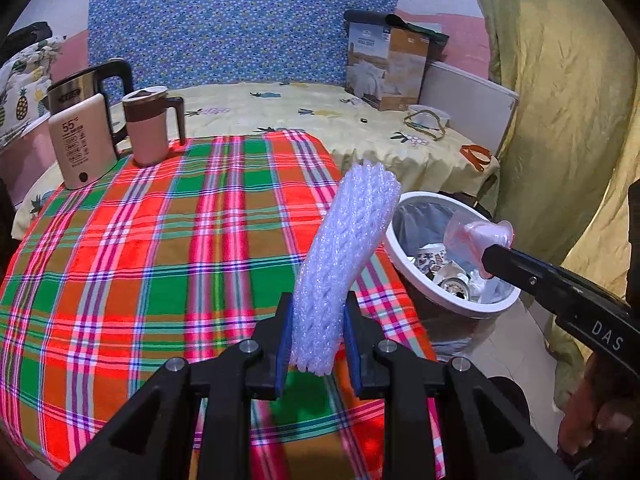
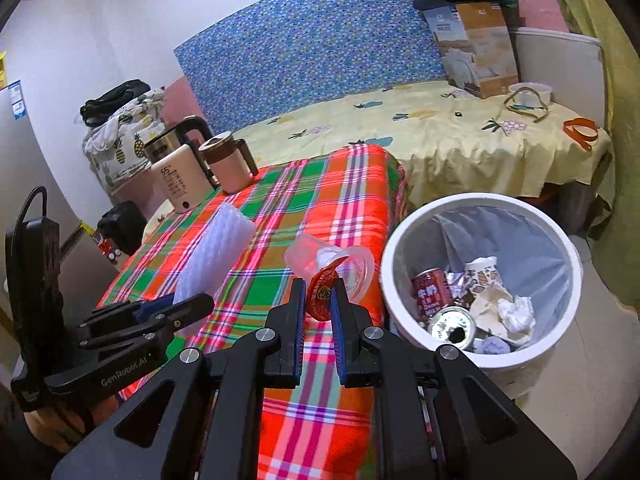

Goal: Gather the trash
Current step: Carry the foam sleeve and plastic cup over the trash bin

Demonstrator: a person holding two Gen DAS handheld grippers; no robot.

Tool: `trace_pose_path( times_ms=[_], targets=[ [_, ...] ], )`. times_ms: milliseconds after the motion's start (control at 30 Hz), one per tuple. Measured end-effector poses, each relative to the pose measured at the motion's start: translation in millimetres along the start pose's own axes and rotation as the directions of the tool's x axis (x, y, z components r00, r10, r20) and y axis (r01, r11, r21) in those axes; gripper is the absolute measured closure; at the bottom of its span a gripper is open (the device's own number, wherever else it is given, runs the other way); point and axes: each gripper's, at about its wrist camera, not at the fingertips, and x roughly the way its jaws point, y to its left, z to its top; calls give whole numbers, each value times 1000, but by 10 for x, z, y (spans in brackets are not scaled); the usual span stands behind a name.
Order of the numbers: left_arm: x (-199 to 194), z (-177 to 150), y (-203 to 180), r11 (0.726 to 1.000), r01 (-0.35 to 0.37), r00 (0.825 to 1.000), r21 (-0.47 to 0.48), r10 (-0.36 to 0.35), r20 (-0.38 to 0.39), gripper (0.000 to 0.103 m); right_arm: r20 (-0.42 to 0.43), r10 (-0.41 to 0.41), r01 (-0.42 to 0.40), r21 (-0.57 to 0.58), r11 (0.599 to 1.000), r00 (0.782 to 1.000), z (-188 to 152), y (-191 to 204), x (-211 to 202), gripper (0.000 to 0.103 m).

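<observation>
Above plaid cloth (image 1: pixel 140 240) — ribbed foam sleeve (image 1: pixel 344 264)

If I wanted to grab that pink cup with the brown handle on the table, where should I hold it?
Probably by the body of the pink cup, just under its brown lid. It stands upright beside the kettle, with its handle pointing away from the kettle. So come level from the front, with one finger on each side, clear of the handle and kettle.
</observation>
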Motion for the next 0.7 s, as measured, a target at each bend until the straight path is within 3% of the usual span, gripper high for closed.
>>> trace_pose_path(
  times_ms=[700],
  targets=[
    [427, 191, -728, 985, 128, 991, 118, -122, -57, 78, 7, -131, 129, 133, 983, 991, -17, -750, -144, 89]
  ],
)
